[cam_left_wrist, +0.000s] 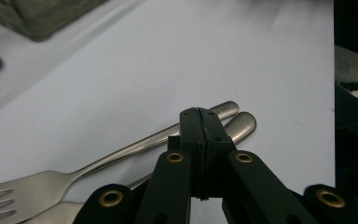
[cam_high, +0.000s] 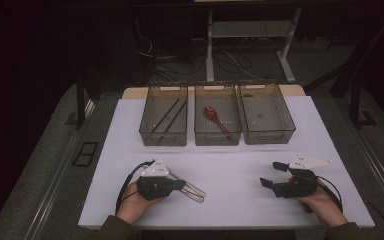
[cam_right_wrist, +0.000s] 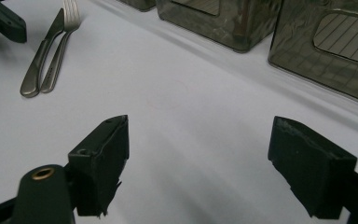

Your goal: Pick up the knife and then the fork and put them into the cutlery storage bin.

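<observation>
Fork and knife side by side on white table, touching, just under left gripper, jaws pressed together on nothing. Right gripper well apart, jaws spread wide. Beyond, three bins; red spoon in middle one.
</observation>
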`<state>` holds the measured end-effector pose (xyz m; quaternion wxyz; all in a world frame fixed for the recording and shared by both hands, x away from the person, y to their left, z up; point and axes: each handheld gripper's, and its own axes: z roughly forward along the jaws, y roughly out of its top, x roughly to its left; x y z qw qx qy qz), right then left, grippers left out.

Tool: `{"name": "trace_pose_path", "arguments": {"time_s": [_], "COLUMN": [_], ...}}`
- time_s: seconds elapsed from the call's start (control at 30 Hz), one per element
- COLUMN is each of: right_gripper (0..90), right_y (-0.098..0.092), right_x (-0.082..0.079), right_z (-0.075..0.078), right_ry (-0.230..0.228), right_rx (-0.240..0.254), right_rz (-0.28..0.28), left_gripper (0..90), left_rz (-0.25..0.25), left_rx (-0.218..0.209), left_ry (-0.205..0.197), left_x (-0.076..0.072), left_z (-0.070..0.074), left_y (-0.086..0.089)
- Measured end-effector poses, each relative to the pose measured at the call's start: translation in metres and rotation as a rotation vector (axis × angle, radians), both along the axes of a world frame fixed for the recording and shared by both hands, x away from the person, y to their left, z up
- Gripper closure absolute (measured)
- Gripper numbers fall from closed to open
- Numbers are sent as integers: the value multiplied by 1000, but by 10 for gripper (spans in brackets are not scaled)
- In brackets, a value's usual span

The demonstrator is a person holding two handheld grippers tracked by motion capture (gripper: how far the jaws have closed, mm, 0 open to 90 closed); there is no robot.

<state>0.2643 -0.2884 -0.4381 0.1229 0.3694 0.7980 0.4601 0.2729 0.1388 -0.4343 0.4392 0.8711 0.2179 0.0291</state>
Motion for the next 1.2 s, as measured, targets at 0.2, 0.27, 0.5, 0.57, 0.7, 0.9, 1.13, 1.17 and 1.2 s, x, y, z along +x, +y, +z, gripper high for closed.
{"name": "trace_pose_path", "arguments": {"time_s": [0.2, 0.27, 0.5, 0.57, 0.7, 0.9, 1.13, 1.17, 1.2], "right_gripper": [195, 195, 195, 196, 195, 196, 196, 196, 196], "right_y": [1, 1, -1, -1, -1, -1, -2, -2, -2], "right_x": [1, 1, 2, 2, 2, 2, 2, 2, 2], "right_z": [-1, -1, 0, 0, 0, -1, -1, -1, -1], "right_ry": [3, 4, 6, 6, 7, 11, 13, 13, 14], "right_rx": [-2, -1, 12, 14, 17, 13, 14, 15, 15], "right_rz": [-2, -1, -7, -9, -12, -8, -10, -10, -10], "left_gripper": [887, 887, 888, 888, 888, 888, 888, 888, 888], "left_rz": [-27, -32, -35, -34, -25, -11, 13, 13, 15], "left_rx": [72, 94, 113, 116, 122, 142, 150, 150, 160], "left_ry": [5, 3, -6, -11, -17, -35, -38, -38, -42], "left_x": [4, 5, 10, 13, 18, 29, 44, 44, 47], "left_z": [-8, -11, -15, -15, -14, -14, -13, -13, -13], "left_y": [-17, -22, -30, -33, -37, -46, -56, -56, -57]}}
